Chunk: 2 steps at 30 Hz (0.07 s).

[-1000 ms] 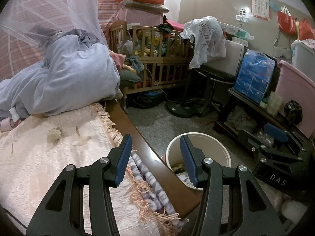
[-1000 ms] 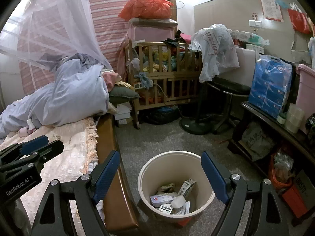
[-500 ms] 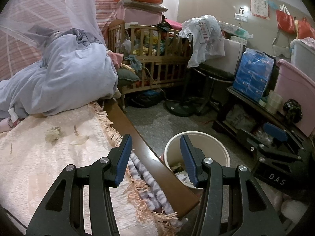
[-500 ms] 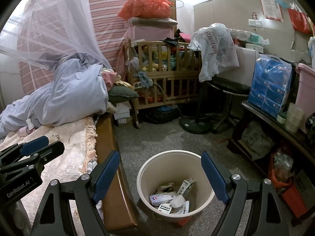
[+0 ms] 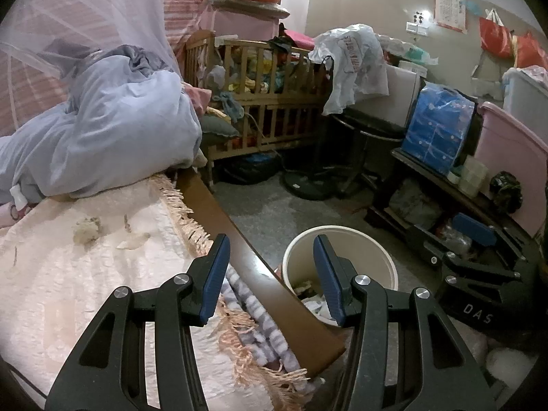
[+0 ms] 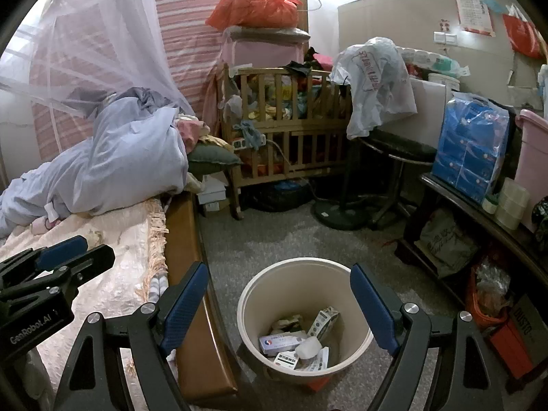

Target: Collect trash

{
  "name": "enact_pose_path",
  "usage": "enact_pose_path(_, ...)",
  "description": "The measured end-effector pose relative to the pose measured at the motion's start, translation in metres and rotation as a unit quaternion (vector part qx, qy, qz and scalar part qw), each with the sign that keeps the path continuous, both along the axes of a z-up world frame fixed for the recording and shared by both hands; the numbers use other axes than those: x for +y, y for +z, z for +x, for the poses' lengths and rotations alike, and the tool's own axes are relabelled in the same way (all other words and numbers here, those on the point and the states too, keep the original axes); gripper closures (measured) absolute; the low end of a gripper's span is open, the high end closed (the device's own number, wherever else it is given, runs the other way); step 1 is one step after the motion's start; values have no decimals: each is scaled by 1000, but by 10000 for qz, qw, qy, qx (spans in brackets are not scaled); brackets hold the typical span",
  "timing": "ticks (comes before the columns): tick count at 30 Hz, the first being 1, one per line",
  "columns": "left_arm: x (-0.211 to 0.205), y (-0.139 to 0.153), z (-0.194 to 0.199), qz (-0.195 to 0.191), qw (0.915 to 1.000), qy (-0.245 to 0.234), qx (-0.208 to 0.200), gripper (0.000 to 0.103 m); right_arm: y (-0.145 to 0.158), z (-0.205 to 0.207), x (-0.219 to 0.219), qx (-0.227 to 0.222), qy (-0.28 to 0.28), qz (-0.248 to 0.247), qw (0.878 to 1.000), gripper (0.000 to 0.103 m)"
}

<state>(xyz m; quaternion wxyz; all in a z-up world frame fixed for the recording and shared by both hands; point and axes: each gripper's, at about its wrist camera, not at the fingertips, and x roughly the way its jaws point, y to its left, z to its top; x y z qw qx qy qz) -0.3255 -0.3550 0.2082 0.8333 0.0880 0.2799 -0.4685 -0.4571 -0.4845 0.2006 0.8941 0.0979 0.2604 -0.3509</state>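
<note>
A cream bin (image 6: 253,294) stands on the floor beside the bed, with small boxes and crumpled paper (image 6: 298,342) inside. My right gripper (image 6: 279,303) hangs above it, open wide, nothing between its fingers. In the left wrist view the bin (image 5: 383,260) sits past the bed's wooden rail (image 5: 239,250). My left gripper (image 5: 270,270) is open and empty over that rail. On the pink bedspread (image 5: 68,291) lie a crumpled wad (image 5: 85,229), a pale scrap (image 5: 133,239) and a thin stick (image 5: 126,221). The left gripper also shows at the left of the right wrist view (image 6: 51,263).
A heap of blue bedding (image 5: 102,137) fills the far end of the bed under a mosquito net. A wooden crib (image 6: 291,130), a black stool (image 6: 394,157) and a fan base (image 6: 339,212) stand behind the bin. A low dark shelf (image 6: 479,226) with clutter lines the right.
</note>
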Motion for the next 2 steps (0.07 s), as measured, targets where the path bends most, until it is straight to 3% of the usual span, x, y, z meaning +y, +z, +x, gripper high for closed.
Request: enact_pose_path(2, 2, -1, 3, 15, 10000, 1, 53, 54, 0, 1, 0, 20, 15, 2, 10000, 20)
